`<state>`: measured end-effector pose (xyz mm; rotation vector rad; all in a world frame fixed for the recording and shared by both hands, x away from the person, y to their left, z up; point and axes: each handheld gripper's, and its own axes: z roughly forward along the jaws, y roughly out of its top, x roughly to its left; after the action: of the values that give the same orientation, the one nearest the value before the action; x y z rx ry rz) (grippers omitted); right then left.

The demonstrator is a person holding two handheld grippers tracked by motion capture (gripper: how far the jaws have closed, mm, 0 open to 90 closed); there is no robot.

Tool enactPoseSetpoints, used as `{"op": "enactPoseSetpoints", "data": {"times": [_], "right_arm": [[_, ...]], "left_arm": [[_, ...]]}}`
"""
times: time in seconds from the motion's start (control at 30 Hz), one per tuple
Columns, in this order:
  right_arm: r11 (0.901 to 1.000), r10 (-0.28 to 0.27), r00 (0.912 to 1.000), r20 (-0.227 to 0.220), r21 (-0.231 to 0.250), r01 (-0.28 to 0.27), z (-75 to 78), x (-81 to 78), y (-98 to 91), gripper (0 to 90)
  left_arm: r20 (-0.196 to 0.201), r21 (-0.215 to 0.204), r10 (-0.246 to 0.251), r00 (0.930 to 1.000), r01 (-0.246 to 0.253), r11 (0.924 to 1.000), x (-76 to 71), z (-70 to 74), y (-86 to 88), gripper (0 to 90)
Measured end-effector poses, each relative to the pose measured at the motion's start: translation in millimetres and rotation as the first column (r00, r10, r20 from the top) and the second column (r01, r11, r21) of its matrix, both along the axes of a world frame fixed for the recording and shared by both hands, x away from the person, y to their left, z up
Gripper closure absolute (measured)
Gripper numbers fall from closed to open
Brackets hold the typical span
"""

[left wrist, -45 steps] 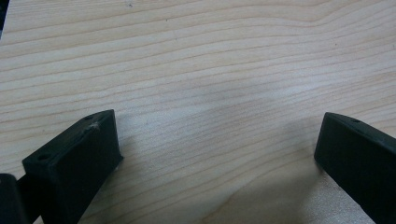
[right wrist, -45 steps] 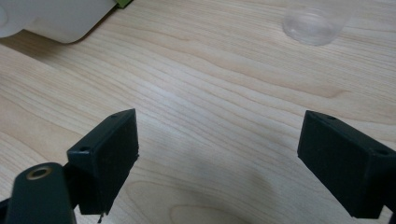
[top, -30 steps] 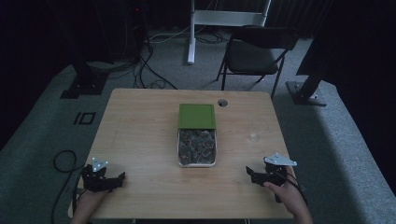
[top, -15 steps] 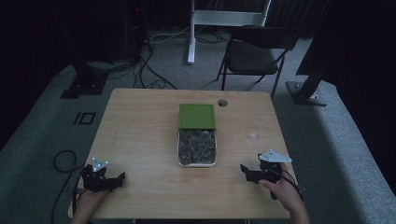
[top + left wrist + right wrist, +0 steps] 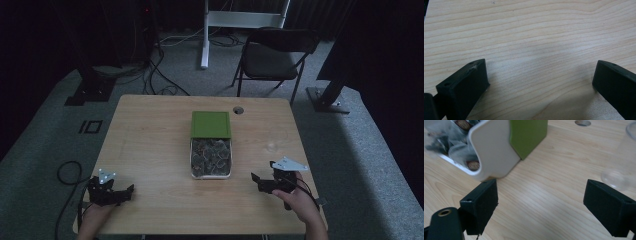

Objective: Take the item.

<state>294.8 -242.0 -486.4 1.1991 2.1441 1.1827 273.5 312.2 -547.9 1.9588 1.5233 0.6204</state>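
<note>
A white box [image 5: 191, 161] lies at the table's middle, full of small dark packets [image 5: 211, 156]. Its green lid [image 5: 210, 123] is slid back over the far half. My right gripper [image 5: 261, 173] stands open to the right of the box, near the front edge. In the right gripper view the box corner [image 5: 491, 150] and green lid [image 5: 527, 135] lie just beyond my right gripper [image 5: 541, 192], with nothing between the jaws. My left gripper [image 5: 126, 193] rests open at the front left corner. In the left gripper view there is bare wood beneath my left gripper [image 5: 541, 72].
A clear glass [image 5: 621, 167] stands on the table to the right of the box, faint as the glass [image 5: 274, 146] in the high view. A cable hole [image 5: 238, 109] is near the far edge. A folding chair [image 5: 272, 55] stands beyond the wooden table [image 5: 150, 140].
My right gripper has moved left, closer to the box. The left gripper has stayed put.
</note>
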Motion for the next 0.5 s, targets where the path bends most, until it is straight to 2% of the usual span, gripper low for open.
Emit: {"op": "enactPoseSetpoints", "data": {"times": [0.27,0.5], "right_arm": [[0.9988,0.036,0.9990,0.026,0.033,-0.037,12.0,2.4,12.0,12.4],[0.9972,0.065,0.9971,0.039,0.035,-0.066,18.4,6.0,23.1,12.5]], "left_arm": [[0.000,0.000,-0.001,1.0000,0.001,1.0000,0.0,0.0,0.1,0.5],[0.000,0.001,0.000,1.0000,0.000,1.0000,0.0,0.0,0.1,0.5]]}}
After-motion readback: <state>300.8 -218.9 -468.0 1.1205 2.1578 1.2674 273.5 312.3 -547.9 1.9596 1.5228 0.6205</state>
